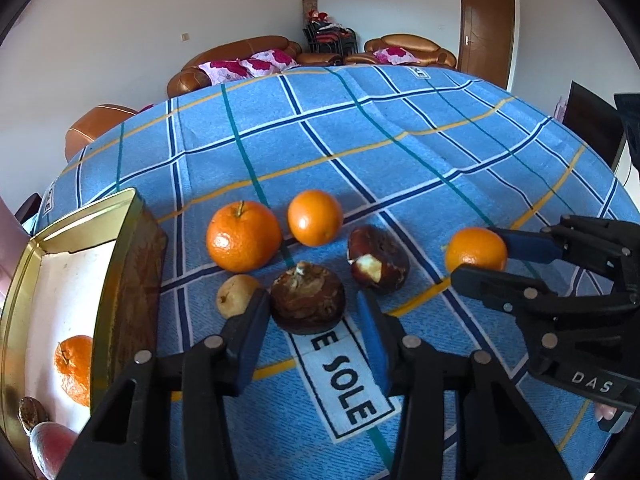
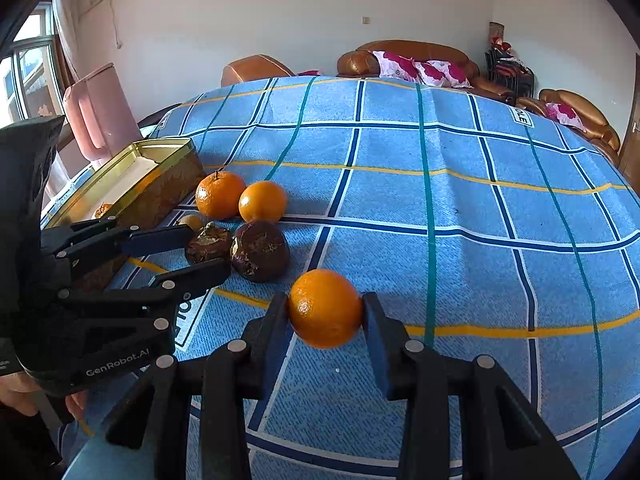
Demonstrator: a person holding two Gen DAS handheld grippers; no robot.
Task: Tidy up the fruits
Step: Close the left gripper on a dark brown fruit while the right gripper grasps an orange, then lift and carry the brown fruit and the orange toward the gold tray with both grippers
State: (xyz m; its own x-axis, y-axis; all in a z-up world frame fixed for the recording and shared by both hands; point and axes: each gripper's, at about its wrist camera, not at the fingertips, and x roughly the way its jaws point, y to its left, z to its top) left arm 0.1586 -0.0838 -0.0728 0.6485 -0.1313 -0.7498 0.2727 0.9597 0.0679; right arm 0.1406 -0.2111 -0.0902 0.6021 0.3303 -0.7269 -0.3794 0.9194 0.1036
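Clearly our right gripper pinches an orange on the cloth; our left gripper straddles a brown fruit, pads apart from it. Only the left view shows the tin's inside, fruit there cut off. Cloth reads "SOLE"; left gripper "GenRobot.AI"

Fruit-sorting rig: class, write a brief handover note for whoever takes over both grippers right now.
Right gripper: shut on a small round orange on the blue checked tablecloth.
Left gripper: jaws straddle a dark brown shrivelled fruit, not yet clamped.
Done: the gold rectangular tin holds an orange and at least two other fruits.
Left on the cloth: two more oranges, a second dark fruit, a small yellowish fruit.
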